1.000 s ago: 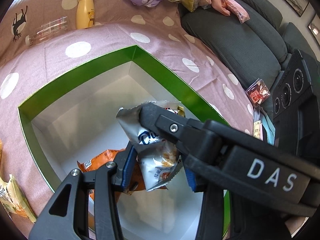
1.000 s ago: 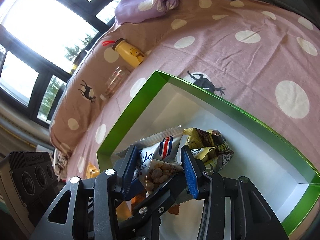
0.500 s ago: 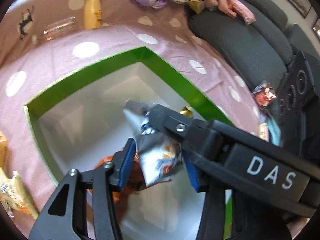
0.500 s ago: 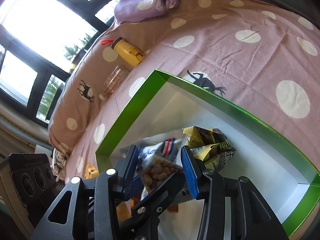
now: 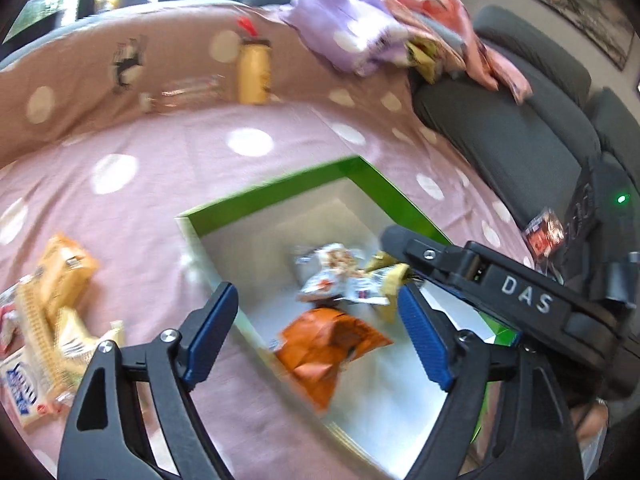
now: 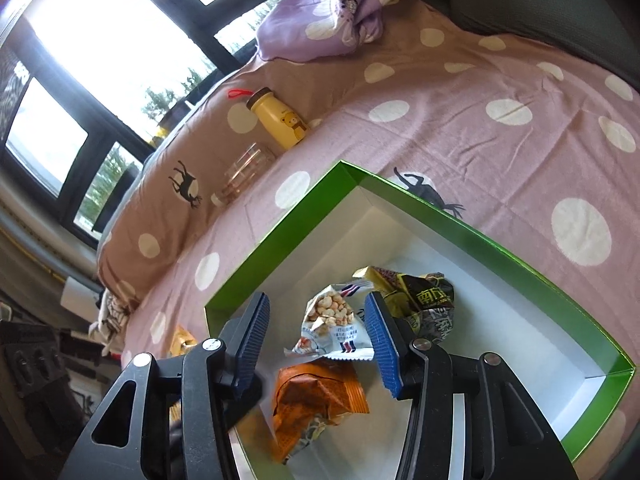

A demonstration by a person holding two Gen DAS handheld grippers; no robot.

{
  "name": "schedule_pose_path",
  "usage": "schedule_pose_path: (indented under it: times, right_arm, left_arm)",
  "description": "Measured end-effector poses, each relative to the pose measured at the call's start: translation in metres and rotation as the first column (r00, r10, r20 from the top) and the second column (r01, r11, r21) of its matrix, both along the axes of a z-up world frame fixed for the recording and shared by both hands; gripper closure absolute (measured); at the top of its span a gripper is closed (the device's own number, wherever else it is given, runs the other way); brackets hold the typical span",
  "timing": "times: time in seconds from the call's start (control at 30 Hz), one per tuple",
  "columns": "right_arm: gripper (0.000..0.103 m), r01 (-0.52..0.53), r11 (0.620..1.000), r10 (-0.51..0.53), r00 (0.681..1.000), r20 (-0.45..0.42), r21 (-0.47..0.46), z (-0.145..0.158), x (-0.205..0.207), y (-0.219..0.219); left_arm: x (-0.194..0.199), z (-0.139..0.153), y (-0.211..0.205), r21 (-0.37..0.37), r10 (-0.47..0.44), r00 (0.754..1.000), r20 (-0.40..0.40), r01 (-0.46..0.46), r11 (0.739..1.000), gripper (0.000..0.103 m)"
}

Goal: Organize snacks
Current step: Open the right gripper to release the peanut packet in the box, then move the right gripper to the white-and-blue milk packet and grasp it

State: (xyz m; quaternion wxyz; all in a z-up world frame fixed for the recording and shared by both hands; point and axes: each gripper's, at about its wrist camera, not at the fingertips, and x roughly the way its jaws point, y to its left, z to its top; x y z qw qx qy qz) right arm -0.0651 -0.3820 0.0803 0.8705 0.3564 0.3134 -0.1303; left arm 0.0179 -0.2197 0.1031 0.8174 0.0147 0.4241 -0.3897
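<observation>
snacks in box: three packets lie on the white floor of the green box [image 6: 280, 232], namely a white peanut packet [image 6: 334, 328], an orange packet [image 6: 316, 400] just in front of it and touching, and a yellow-black packet [image 6: 416, 300] beside it toward the far wall.
snacks outside: a loose pile of packets [image 5: 52, 320] on the dotted cloth [image 5: 168, 152], left of the box.
left gripper [image 5: 316, 336]: jaws have just been opening and stand wide; nothing between the pads, the orange packet [image 5: 328, 352] lies below the gap.
right gripper [image 6: 320, 340]: jaws have just been opening, apart; the peanut packet sits in the gap on the box floor, right pad close to its edge, left pad clear of it.
background: yellow bottle [image 6: 280, 118] and a lying glass [image 6: 240, 172] on the cloth past the box; lilac bundle [image 6: 324, 12] near the grey sofa [image 5: 512, 128].
</observation>
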Motion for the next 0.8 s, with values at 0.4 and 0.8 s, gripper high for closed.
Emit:
schedule_pose_path:
  times: [0.4, 0.8]
  right_arm:
    - [0.024, -0.073, 0.99, 0.074, 0.997, 0.011, -0.118, 0.021, 0.01, 0.043]
    - [0.019, -0.274, 0.945, 0.272, 0.962, -0.038, -0.178, 0.026, 0.038, 0.114]
  left_arm:
    - [0.008, 0.008, 0.155, 0.019, 0.451, 0.889, 0.077, -0.453, 0.891, 0.002]
    - [0.019, -0.021, 0.263, 0.07, 0.671, 0.741, 0.01, -0.67, 0.739, 0.002]
